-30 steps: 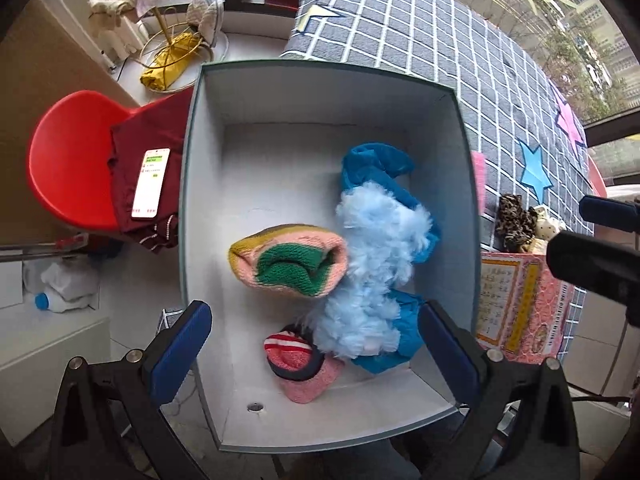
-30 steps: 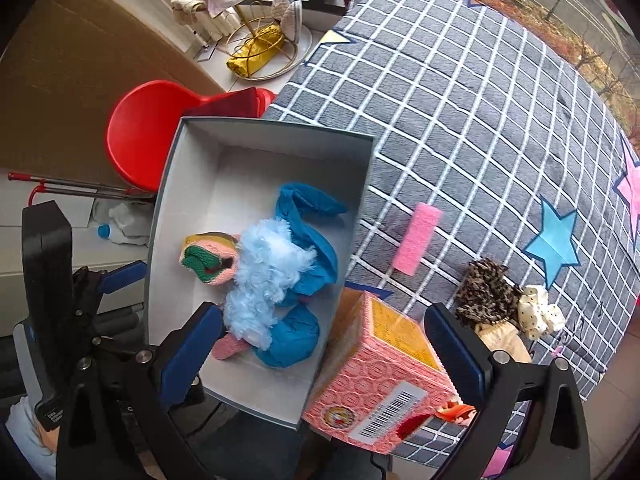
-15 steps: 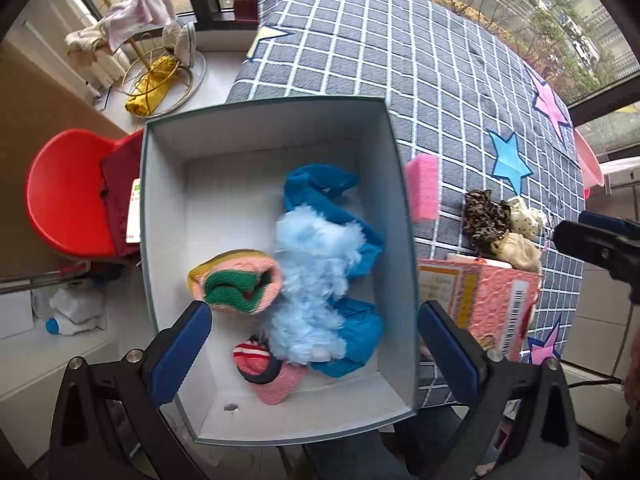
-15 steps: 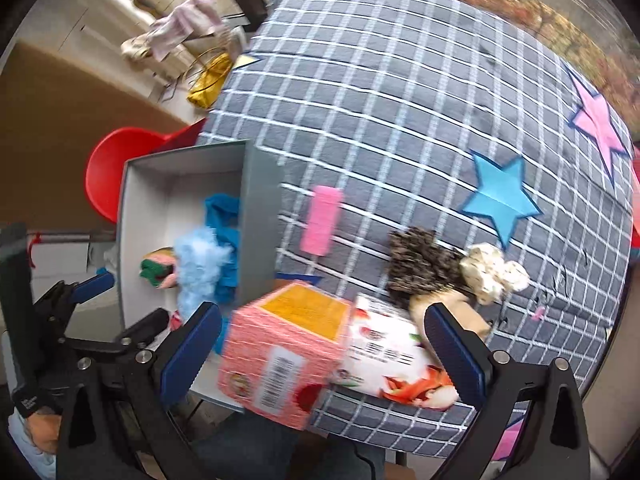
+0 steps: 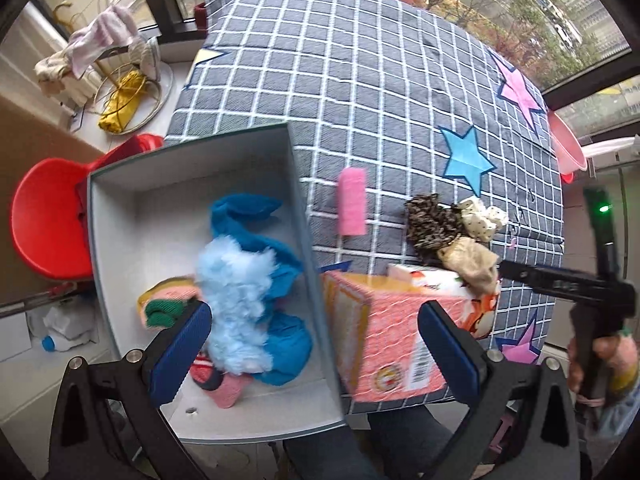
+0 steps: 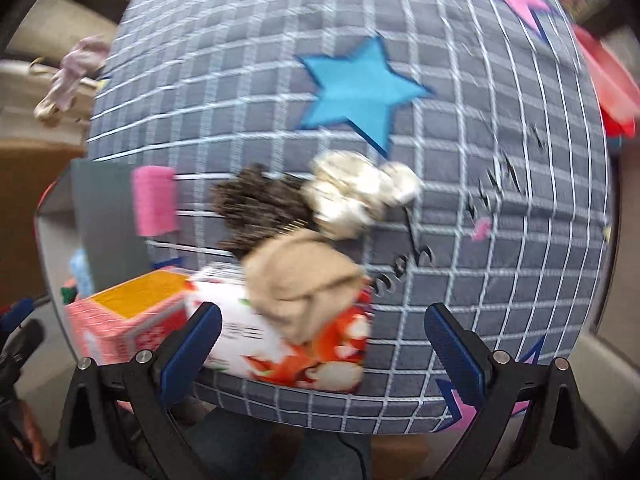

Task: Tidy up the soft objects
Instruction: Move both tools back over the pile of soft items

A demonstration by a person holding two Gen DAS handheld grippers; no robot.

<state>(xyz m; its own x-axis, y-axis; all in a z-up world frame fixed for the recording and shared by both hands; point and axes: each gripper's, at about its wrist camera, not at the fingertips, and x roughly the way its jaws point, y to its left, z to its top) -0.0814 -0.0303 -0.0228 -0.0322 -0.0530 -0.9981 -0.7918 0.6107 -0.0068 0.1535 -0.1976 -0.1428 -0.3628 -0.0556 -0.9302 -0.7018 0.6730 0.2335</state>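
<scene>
A beige soft piece point(image 6: 304, 280) lay on a printed pack point(image 6: 288, 344) at the bench point(image 6: 480, 240) edge, beside leopard point(image 6: 260, 208) and cream point(image 6: 360, 192) pieces. The right tool point(image 6: 320, 348) hovered above, spread wide, empty. The left tool point(image 5: 316, 348) hung agape over the box point(image 5: 304, 264).

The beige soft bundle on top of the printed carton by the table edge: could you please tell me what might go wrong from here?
1. The beige bundle lies on the printed carton at the table's near edge; a nudge from the open right tongs might tip either off.
2. The leopard piece and cream dotted piece touch it, so a grasp may snag them too.
3. This view is motion-blurred; aim may suffer.
</scene>
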